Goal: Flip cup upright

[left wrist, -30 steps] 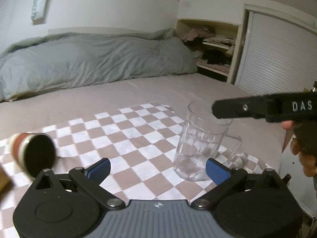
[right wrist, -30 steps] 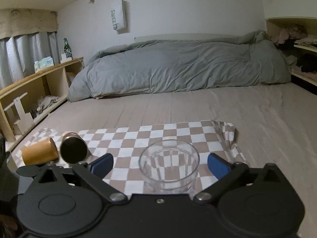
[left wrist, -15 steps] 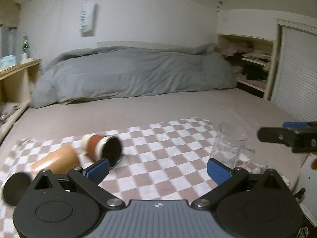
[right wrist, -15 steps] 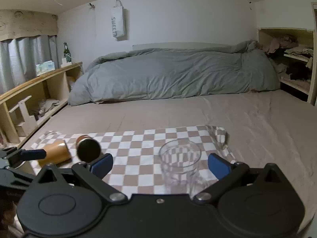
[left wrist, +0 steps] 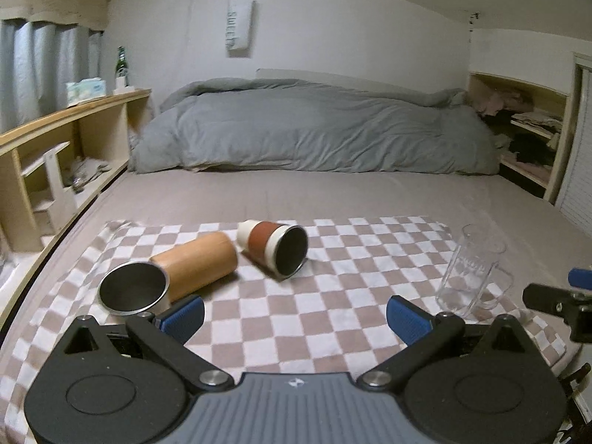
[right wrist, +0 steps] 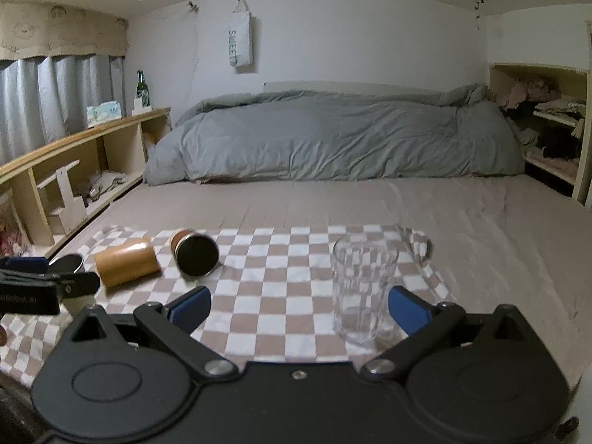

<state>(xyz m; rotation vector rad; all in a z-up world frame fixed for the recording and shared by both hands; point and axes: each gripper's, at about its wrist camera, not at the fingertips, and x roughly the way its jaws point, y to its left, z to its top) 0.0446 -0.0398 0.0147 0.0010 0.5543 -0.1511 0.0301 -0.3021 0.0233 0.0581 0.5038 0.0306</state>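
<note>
Cups number three in the left wrist view, all on the checkered cloth (left wrist: 296, 318) spread over the bed (left wrist: 370, 199). Two lie on their sides: an orange cup (left wrist: 194, 268) with its steel mouth turned toward the camera at the left, and a red-banded cup (left wrist: 273, 253) with a white base and dark open mouth, just beside it to the right, the two close enough that I cannot tell whether they touch. The third, a clear glass mug (left wrist: 471, 272), stands upright near the cloth's right edge, well apart from the other two. The left gripper (left wrist: 296, 314) is spread wide with nothing between its blue pads; its left pad sits just in front of the orange cup's mouth. At the far right edge, the tip of the right gripper (left wrist: 555, 303) pokes in beside the mug. One grey duvet (left wrist: 314, 137) is heaped at the head of the bed, and one wooden shelf (left wrist: 66, 140) runs along the left wall.

From the right wrist view, the same three cups show: the orange cup (right wrist: 125, 262) and red-banded cup (right wrist: 196, 251) lying at the left, the glass mug (right wrist: 362, 288) upright and close in front. The right gripper (right wrist: 299, 310) is wide open and holds nothing; the mug stands just inside its right pad. The left gripper (right wrist: 55, 277) enters at the left edge, partly covering the orange cup's mouth.
</note>
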